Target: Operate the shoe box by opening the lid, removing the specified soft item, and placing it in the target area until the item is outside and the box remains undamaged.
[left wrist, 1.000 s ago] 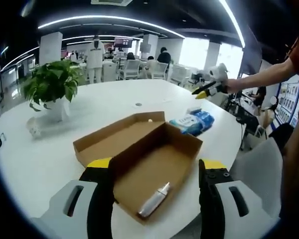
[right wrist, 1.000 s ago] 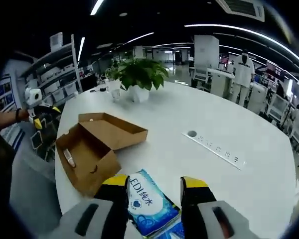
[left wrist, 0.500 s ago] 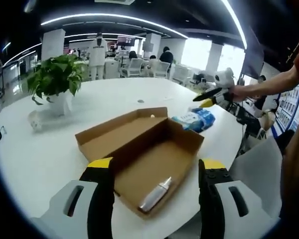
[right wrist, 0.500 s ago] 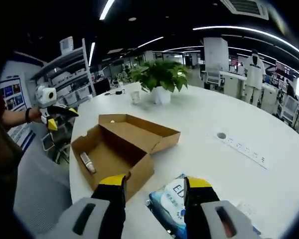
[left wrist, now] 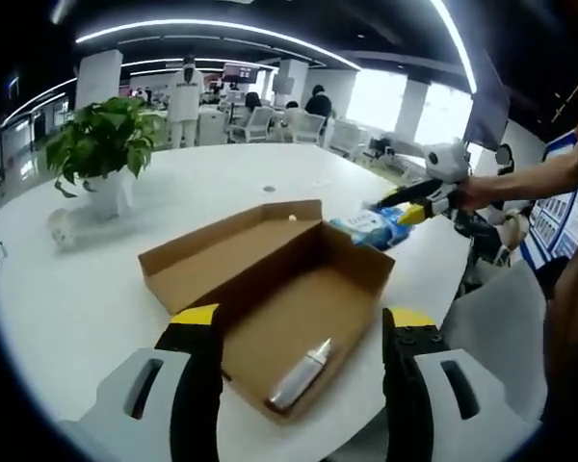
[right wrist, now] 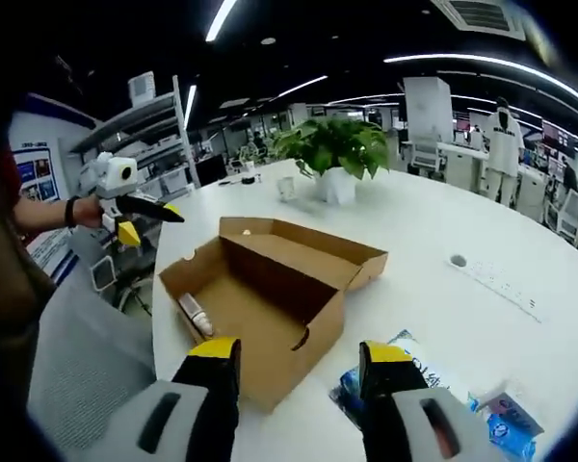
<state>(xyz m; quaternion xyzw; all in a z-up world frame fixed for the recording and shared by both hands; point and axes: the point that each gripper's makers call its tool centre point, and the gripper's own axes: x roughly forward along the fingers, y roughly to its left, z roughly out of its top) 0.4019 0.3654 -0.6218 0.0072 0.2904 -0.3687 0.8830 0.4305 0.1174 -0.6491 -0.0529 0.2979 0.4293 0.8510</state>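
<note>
Box point(left wrist: 279, 279): brown cardboard shoe box, open, lid folded back flat on the white table point(left wrist: 58, 308); stands at the table's near edge in the left gripper view. Also seen in the right gripper view point(right wrist: 270, 308), near the table edge closest to the person.

Bottle point(left wrist: 299, 377): small, silver-grey, lying on its side on the box floor, near the end wall closest to the left gripper. In the right gripper view point(right wrist: 195, 316) it lies at the box's far-left end.

Wipes point(left wrist: 374, 229): blue-and-white soft pack, on the table outside the box, just beside its far end. In the right gripper view point(right wrist: 419, 371) it lies close by the right jaw, partly behind it.

Left gripper point(left wrist: 294, 322): jaws wide apart, nothing between them; held off the table edge, facing the box. Seen from the right gripper view point(right wrist: 135, 214) in a hand.

Right gripper point(right wrist: 294, 358): jaws spread, holding nothing; box corner lies beyond the gap. Seen in the left gripper view point(left wrist: 416, 197) just above the wipes; contact cannot be told.

Plant point(left wrist: 96, 154): potted, white pot, far side of the table.
</note>
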